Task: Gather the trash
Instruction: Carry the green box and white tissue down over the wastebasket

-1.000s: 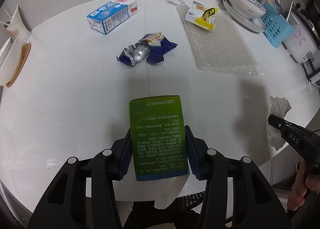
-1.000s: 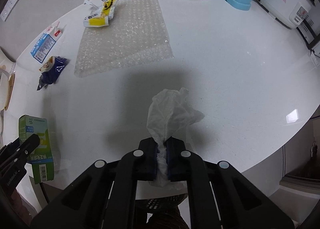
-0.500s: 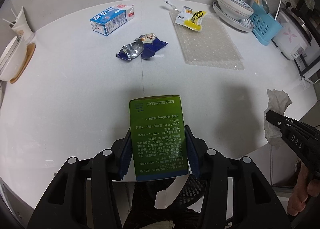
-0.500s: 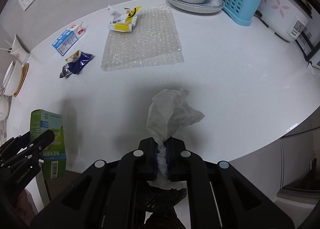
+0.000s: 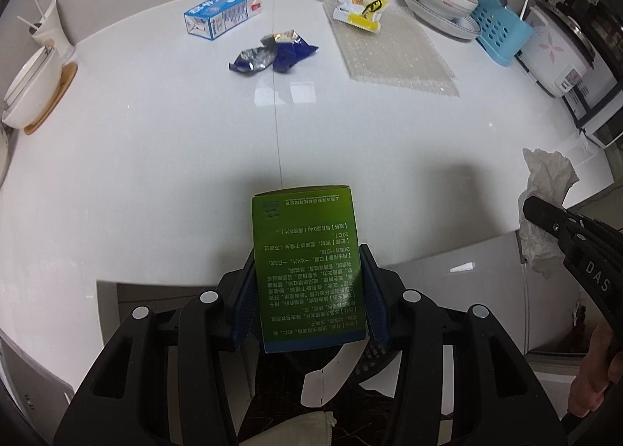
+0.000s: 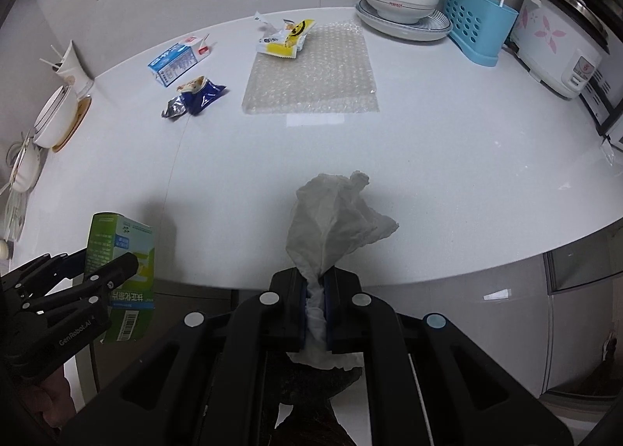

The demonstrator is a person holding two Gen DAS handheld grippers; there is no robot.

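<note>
My left gripper (image 5: 307,282) is shut on a green carton (image 5: 305,267), held off the white counter's near edge; the carton also shows in the right wrist view (image 6: 124,270). My right gripper (image 6: 316,290) is shut on a crumpled white tissue (image 6: 335,220), which also shows at the right of the left wrist view (image 5: 545,181). On the counter lie a blue milk carton (image 5: 220,15), a blue foil wrapper (image 5: 272,54), a yellow snack packet (image 5: 362,11) and a bubble-wrap sheet (image 5: 393,52).
Stacked bowls on a plate (image 6: 401,4), a blue utensil caddy (image 6: 479,27) and a rice cooker (image 6: 560,44) stand at the back right. A white bowl on a wooden coaster (image 5: 33,95) and a cup (image 5: 50,31) stand at the left. Cabinet fronts (image 6: 506,309) lie below the counter edge.
Both grippers have pulled back and up from the counter with their loads. More of the counter and the cabinet fronts below now show.
</note>
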